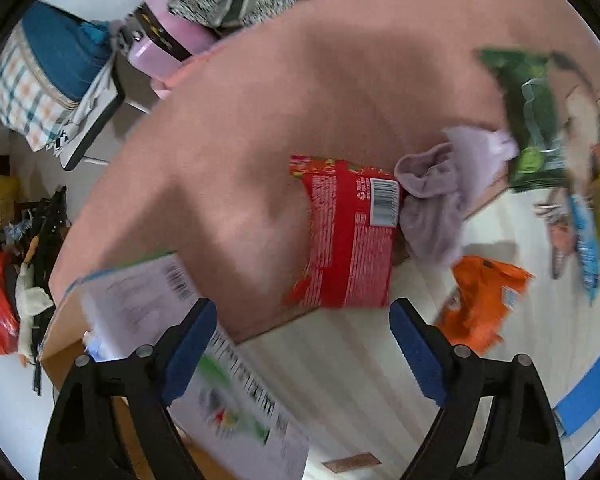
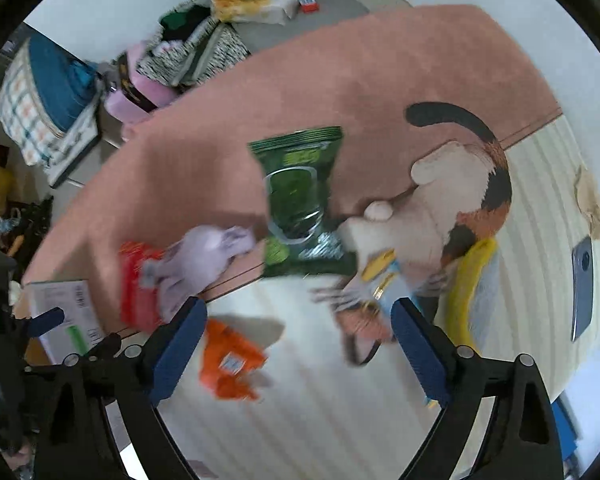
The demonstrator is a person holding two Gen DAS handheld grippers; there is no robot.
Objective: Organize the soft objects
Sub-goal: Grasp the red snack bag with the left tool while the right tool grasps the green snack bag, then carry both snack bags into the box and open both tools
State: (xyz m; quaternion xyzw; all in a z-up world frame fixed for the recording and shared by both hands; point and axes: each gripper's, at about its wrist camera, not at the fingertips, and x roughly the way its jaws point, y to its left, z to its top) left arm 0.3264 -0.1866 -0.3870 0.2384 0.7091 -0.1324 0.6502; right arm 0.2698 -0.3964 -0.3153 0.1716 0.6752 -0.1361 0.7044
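Observation:
Several soft items lie on a pink and cream rug with a cat picture (image 2: 452,200). A red snack bag (image 1: 348,236) lies next to a crumpled lilac cloth (image 1: 440,188); both also show in the right wrist view, the bag (image 2: 136,292) and the cloth (image 2: 204,256). A green packet (image 2: 300,200), an orange bag (image 2: 228,360), a yellow item (image 2: 472,280) and a blue-white packet (image 2: 384,280) lie nearby. My left gripper (image 1: 304,348) is open and empty above the rug, below the red bag. My right gripper (image 2: 296,348) is open and empty above the orange bag.
A cardboard box with white printed labels (image 1: 148,304) stands at the left. A checked blue bag (image 1: 48,76), a pink container (image 1: 164,44) and clutter lie beyond the rug. A phone (image 2: 582,288) lies on the rug at the right.

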